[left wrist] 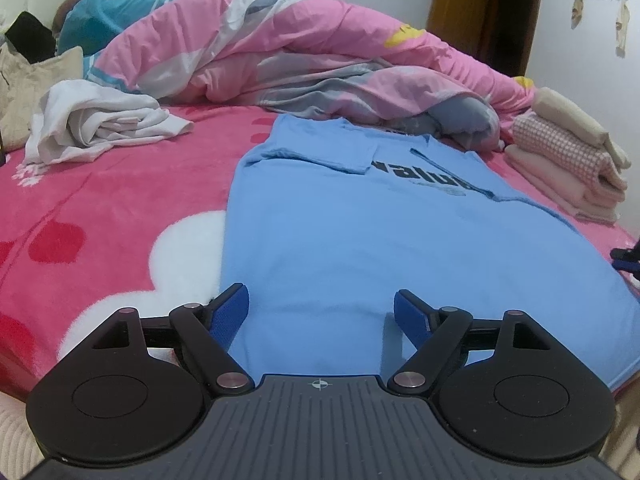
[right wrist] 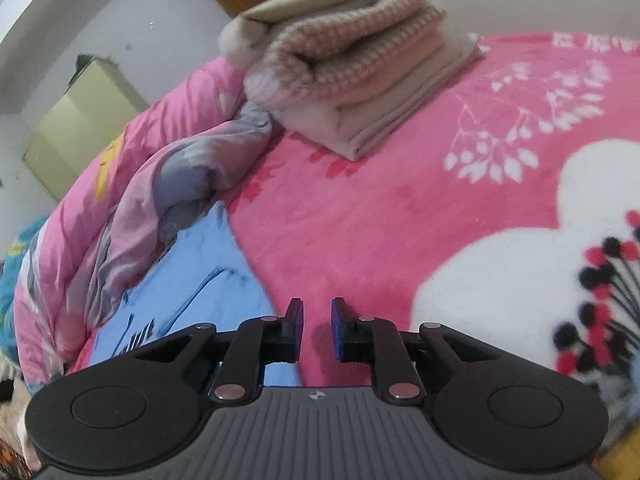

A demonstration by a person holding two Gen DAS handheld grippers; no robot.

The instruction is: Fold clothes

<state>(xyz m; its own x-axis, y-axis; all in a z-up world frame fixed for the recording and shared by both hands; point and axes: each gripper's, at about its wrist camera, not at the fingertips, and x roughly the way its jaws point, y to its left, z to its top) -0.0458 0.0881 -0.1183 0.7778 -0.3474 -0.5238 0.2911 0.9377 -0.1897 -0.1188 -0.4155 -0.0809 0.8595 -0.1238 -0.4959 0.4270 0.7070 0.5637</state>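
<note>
The left wrist view takes in the whole light-blue T-shirt (left wrist: pixel 360 232), spread flat on the pink fleece blanket (left wrist: pixel 100 216) with both sleeves folded in over the black lettering. It alone shows the crumpled white garment (left wrist: pixel 92 124) well to the left of the T-shirt, and a person lying under a blue cover (left wrist: pixel 120 4) beyond the pink duvet (left wrist: pixel 280 48). The right wrist view catches only the T-shirt's right edge (right wrist: pixel 192 280), but shows the folded stack (right wrist: pixel 352 72) of clothes close up, beyond the T-shirt's far right corner and just beside the duvet (right wrist: pixel 132 208).

The left gripper (left wrist: pixel 321 312) hovers low at the T-shirt's near hem, level, jaws spread wide and empty. The right gripper (right wrist: pixel 317 328) sits off the T-shirt's right edge over bare blanket (right wrist: pixel 400 208), rolled to one side, jaws narrowly parted with nothing between them.
</note>
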